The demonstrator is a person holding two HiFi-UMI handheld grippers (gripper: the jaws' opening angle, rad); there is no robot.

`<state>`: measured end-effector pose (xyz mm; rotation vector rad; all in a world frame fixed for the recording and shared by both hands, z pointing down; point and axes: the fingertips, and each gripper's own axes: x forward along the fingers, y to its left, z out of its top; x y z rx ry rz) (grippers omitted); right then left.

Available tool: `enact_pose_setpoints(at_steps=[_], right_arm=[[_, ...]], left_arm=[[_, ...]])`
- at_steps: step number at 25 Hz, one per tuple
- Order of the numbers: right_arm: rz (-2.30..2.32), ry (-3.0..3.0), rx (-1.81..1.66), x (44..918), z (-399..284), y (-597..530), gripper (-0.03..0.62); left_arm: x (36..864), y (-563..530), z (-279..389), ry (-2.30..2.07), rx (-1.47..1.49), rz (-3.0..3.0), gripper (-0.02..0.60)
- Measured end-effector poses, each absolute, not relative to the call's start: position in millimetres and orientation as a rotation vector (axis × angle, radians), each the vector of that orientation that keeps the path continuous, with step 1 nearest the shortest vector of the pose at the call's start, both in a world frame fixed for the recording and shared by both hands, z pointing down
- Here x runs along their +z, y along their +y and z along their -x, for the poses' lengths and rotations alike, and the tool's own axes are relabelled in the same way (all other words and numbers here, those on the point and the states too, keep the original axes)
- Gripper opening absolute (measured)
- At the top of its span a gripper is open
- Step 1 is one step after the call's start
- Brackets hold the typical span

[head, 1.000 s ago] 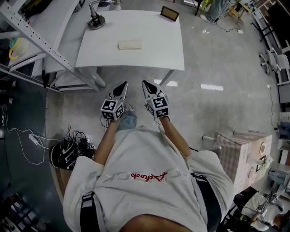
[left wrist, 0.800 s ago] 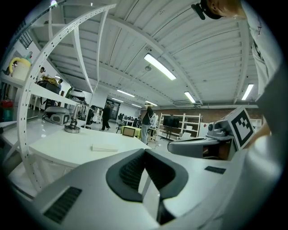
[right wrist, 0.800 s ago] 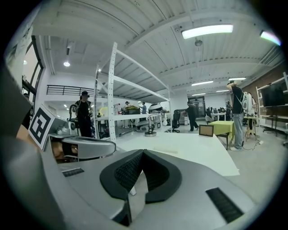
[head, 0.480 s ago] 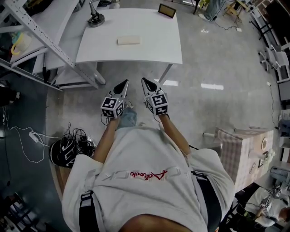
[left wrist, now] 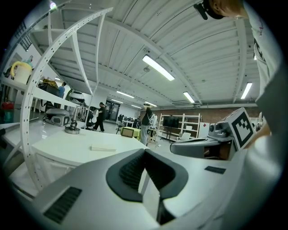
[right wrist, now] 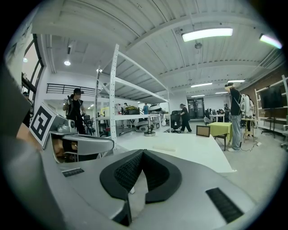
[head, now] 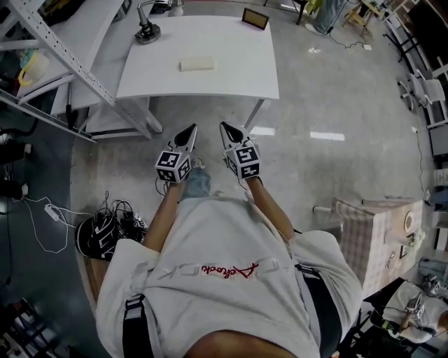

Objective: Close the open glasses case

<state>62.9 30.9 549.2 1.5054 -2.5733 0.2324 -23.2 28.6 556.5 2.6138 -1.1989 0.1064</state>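
A cream, flat glasses case lies near the middle of the white table, well ahead of both grippers. It shows small in the left gripper view and in the right gripper view; its lid's state cannot be told. My left gripper and right gripper are held side by side over the floor, short of the table's near edge, pointing toward it. The left gripper's jaws and the right gripper's jaws are shut with nothing between them.
A black round stand and a small framed picture stand at the table's far side. A white shelving rack runs along the left. Cables and a helmet lie on the floor at left, a checkered box at right.
The table and case sit slightly higher in the head view than before. Both grippers stay side by side and shut, nearly where they were in the picture.
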Motion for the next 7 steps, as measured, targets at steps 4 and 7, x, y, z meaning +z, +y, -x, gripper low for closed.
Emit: enact_pose_setpoints(at_steps=[4, 7], right_arm=[[-1.499, -2.562, 0.237, 554.2, -64.3, 33.7, 0.018], [-1.495, -2.554, 0.249, 558.2, -65.2, 38.2, 0.018]], left_arm=[[557.5, 31.4, 21.2, -1.193, 0.108, -2.611, 0.025], [559.3, 34.6, 20.6, -1.192, 0.096, -2.597, 0.025]])
